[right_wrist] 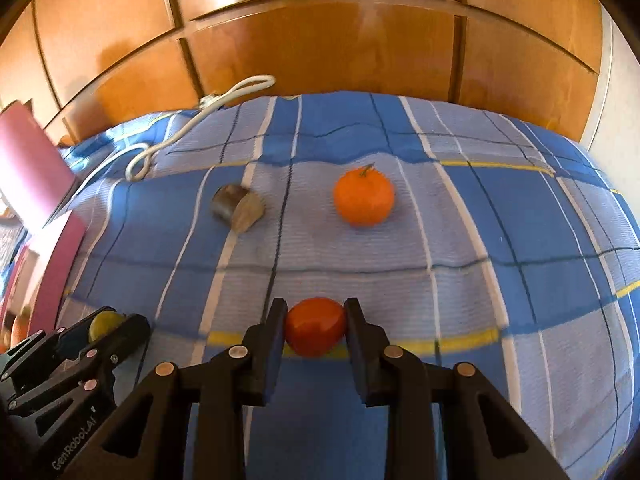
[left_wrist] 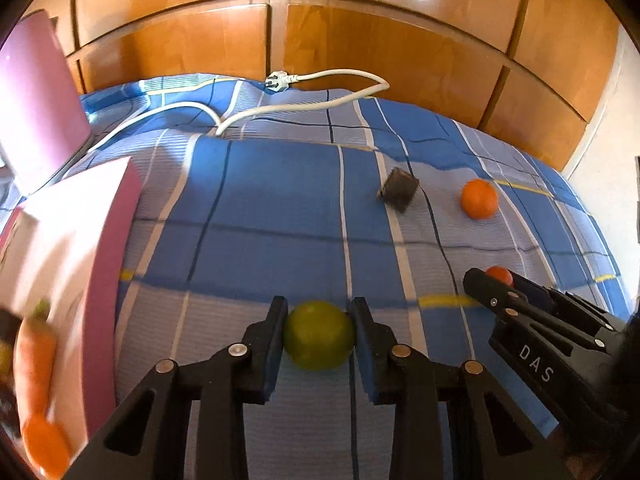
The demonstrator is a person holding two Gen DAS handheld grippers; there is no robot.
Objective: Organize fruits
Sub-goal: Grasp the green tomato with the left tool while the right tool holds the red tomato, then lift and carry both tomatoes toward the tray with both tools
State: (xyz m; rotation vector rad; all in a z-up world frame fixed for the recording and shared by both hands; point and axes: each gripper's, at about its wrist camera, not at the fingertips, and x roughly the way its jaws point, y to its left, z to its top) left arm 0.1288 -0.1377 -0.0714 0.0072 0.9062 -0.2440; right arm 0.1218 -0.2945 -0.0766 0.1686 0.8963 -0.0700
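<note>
A green fruit (left_wrist: 319,335), round and lime-coloured, is clamped between the fingers of the left gripper (left_wrist: 319,322), both pads pressed against its sides, above the blue checked bedspread (left_wrist: 260,208). A red-orange fruit (right_wrist: 316,326) is pinched in the same manner between the fingers of the right gripper (right_wrist: 315,322), the pads touching it on either side. Ahead of the right fingers and slightly to their right, a stemmed orange (right_wrist: 363,198) is seen lying free on the bedspread, well apart from both grippers. Ahead and to the left of those fingers a small brownish-grey lump (right_wrist: 238,208) is noted; what it is cannot be told. To the left of the left fingers a pink box (left_wrist: 100,240) stands open, and a carrot (left_wrist: 36,364) is seen at its near edge, blurred. A white power cord (left_wrist: 304,92) with plug is looped across the far side of the bed. Beyond it, wooden wardrobe doors (left_wrist: 360,40) close the background.
</note>
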